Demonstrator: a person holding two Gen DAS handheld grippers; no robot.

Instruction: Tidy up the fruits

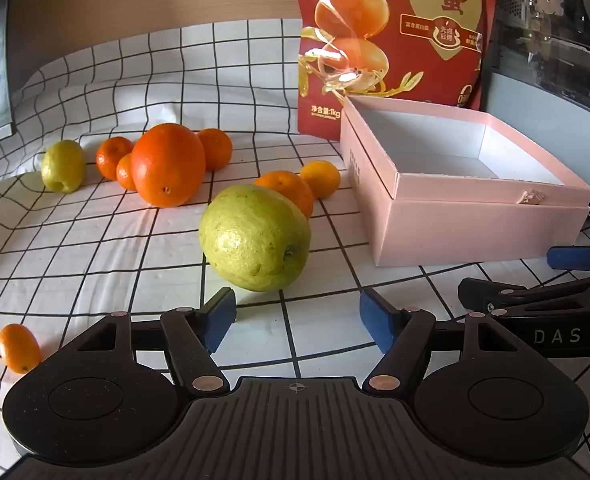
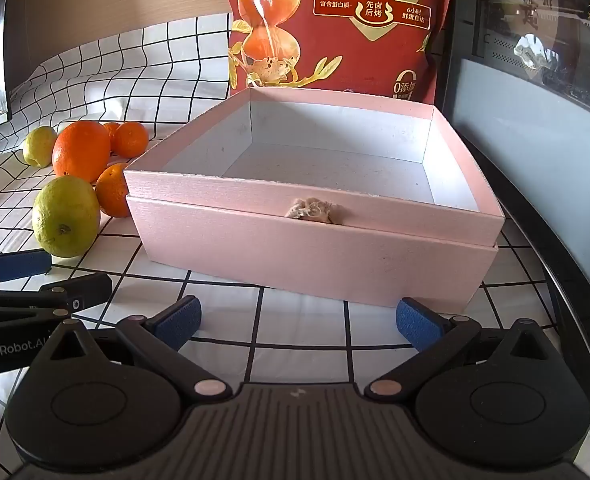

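A large green fruit (image 1: 255, 238) lies on the checked cloth just ahead of my left gripper (image 1: 297, 320), which is open and holds nothing. Behind it lie a big orange (image 1: 168, 164), several small mandarins (image 1: 287, 190), a smaller green fruit (image 1: 63, 166) and a tiny kumquat (image 1: 19, 347) at the near left. An empty pink box (image 2: 311, 240) with a white inside stands right in front of my right gripper (image 2: 299, 324), also open and empty. The same large green fruit (image 2: 66, 216) and big orange (image 2: 81, 150) lie left of the box.
A tall red food bag (image 1: 395, 32) stands upright behind the pink box (image 1: 475, 216). A dark computer case (image 2: 535, 80) rises on the right, close to the box. The checked cloth (image 1: 95, 248) wrinkles upward at the far left against a wall.
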